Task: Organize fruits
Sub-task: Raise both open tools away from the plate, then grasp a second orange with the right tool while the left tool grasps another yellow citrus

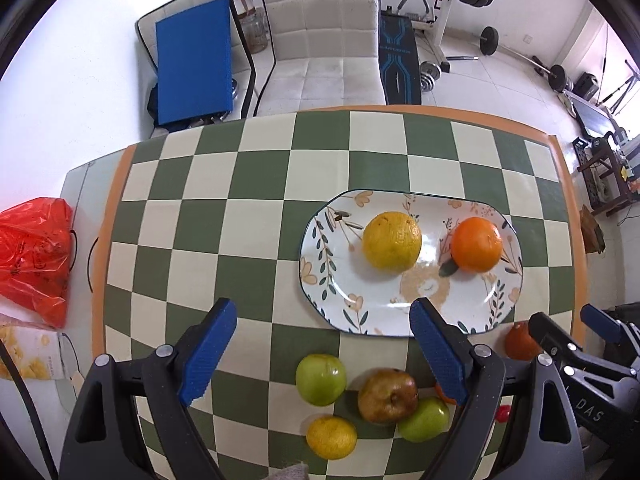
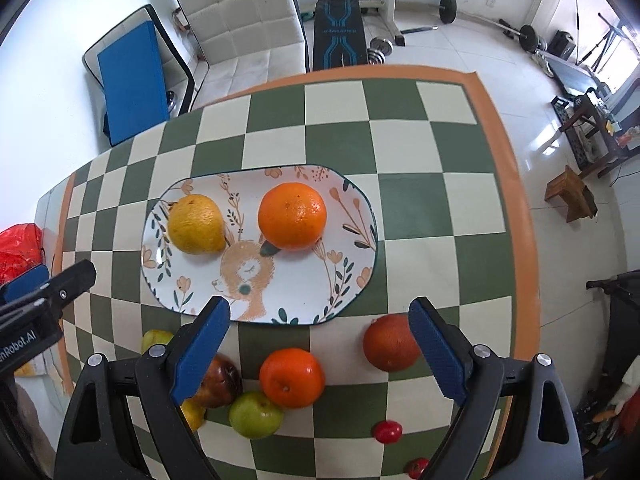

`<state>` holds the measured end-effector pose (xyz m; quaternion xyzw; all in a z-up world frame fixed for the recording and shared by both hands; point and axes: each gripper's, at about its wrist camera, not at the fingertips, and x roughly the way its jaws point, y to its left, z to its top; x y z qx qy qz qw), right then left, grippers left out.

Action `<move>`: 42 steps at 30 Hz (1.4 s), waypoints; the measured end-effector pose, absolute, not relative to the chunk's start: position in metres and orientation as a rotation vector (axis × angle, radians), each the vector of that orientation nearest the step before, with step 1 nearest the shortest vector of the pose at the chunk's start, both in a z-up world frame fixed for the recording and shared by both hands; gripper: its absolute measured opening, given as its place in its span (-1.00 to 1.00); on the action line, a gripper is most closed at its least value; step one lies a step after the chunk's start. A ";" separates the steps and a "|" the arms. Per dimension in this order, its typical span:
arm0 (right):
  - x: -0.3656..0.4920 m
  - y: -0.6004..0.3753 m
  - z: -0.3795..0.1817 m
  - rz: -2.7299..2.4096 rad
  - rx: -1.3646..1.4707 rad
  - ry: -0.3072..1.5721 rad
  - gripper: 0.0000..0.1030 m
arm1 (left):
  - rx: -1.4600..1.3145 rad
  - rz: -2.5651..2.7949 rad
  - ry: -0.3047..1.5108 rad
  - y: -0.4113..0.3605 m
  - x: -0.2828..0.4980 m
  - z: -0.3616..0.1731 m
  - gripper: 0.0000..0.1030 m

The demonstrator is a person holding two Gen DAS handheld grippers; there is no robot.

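On worktop, near edge: loose orange [image 2: 291, 377] lies straight ahead of my right hand-held gripper [image 2: 318, 354], between its tips | both hand-held grippers wide open, empty; left hand-held gripper [image 1: 322, 354] over green apple [image 1: 321, 379] | plate [image 2: 352, 288] just beyond holds two citrus | right nearer.

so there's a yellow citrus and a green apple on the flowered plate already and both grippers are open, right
Not quite. The flowered plate holds the yellow citrus and an orange, not a green apple. The right wrist view shows it plainly. The green apples lie on the checkered cloth in front of the plate. The left gripper and the right gripper are both open, as you said.
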<state>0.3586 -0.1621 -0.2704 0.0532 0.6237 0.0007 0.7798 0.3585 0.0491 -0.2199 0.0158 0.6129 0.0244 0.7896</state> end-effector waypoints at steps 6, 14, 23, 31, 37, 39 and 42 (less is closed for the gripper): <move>0.330 -0.157 -0.235 0.007 0.094 1.297 0.81 | 0.039 0.036 1.257 0.049 0.331 -0.191 0.72; 0.292 -0.152 -0.189 0.007 0.066 1.218 0.81 | 0.036 0.016 1.197 0.048 0.295 -0.155 0.72; 0.259 -0.147 -0.158 0.022 0.093 1.169 0.81 | 0.007 0.016 1.171 0.053 0.265 -0.132 0.72; 0.254 -0.146 -0.166 0.038 0.153 1.186 0.81 | 0.014 0.058 1.172 0.062 0.262 -0.138 0.75; 0.263 -0.147 -0.231 0.065 0.235 1.314 0.81 | 0.036 0.116 1.279 0.077 0.264 -0.186 0.91; 0.269 -0.151 -0.262 0.067 0.293 1.371 0.81 | 0.035 0.137 1.328 0.082 0.263 -0.205 0.91; 0.279 -0.157 -0.305 0.040 0.366 1.443 0.80 | 0.002 0.146 1.405 0.092 0.261 -0.241 0.91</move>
